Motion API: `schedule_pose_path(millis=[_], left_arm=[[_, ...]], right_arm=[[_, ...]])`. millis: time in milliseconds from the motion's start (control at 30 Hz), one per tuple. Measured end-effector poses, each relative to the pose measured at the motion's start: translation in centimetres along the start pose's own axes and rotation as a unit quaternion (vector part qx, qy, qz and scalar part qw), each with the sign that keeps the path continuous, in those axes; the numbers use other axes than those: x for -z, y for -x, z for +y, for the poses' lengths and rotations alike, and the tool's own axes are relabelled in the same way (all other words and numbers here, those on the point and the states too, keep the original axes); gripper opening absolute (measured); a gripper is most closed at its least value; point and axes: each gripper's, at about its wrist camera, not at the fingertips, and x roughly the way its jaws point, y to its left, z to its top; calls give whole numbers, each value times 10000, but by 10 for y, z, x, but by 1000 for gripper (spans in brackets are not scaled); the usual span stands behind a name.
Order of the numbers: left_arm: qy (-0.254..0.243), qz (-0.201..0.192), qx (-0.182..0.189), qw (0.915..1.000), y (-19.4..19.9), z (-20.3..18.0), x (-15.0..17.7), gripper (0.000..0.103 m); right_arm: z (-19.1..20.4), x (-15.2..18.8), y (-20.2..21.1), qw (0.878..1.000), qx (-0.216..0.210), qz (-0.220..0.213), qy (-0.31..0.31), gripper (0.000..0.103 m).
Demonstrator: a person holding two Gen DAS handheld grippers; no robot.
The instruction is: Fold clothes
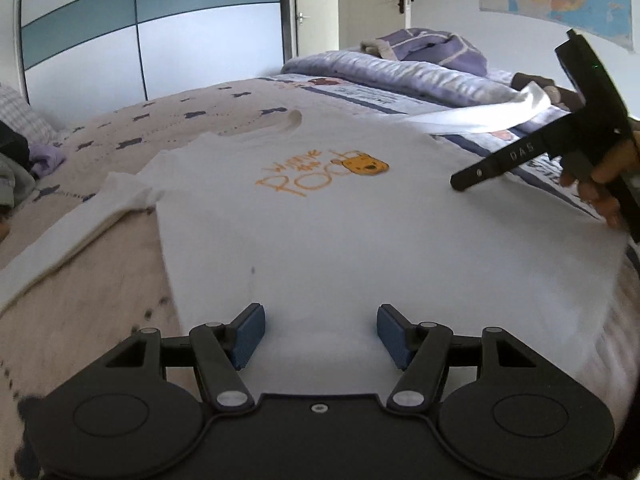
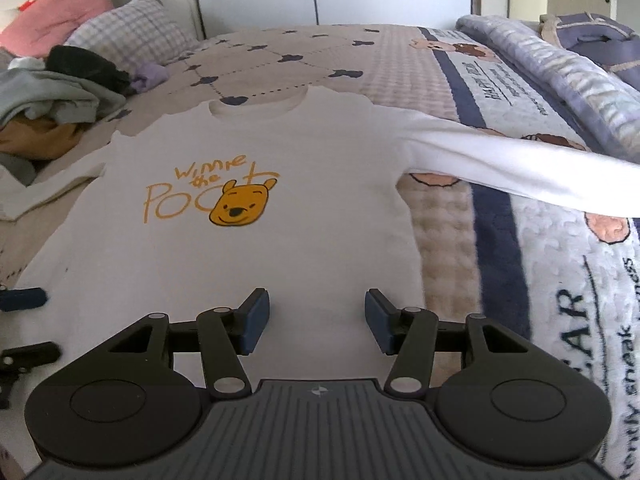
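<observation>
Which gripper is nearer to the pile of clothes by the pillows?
Left. The left gripper hovers open over the shirt's hem on the side where the pile of clothes lies. The right gripper is open over the hem farther from it.

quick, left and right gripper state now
left gripper: open, holding nothing, above the white shirt
right gripper: open, holding nothing
</observation>
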Motion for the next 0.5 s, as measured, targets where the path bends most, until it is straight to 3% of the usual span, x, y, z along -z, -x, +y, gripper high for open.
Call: schedule_pose_path(millis=[167, 267, 400, 500], left_arm=[[-195, 261, 339, 9989, 13, 12, -3, 64], [-311, 418, 543, 9972, 21, 19, -5, 64], [-12, 231, 350, 9991, 13, 31, -28, 68], [93, 160, 241, 9995, 1, 33, -47, 70]], right_arm=[[-24, -4, 27, 9999, -136, -51, -67, 65], [-47, -14, 36, 9995, 105, -264, -135, 71], [-88, -27, 46, 9951, 527, -538, -646, 71], [-111, -23, 46, 9900, 745, -660, -1005, 77]])
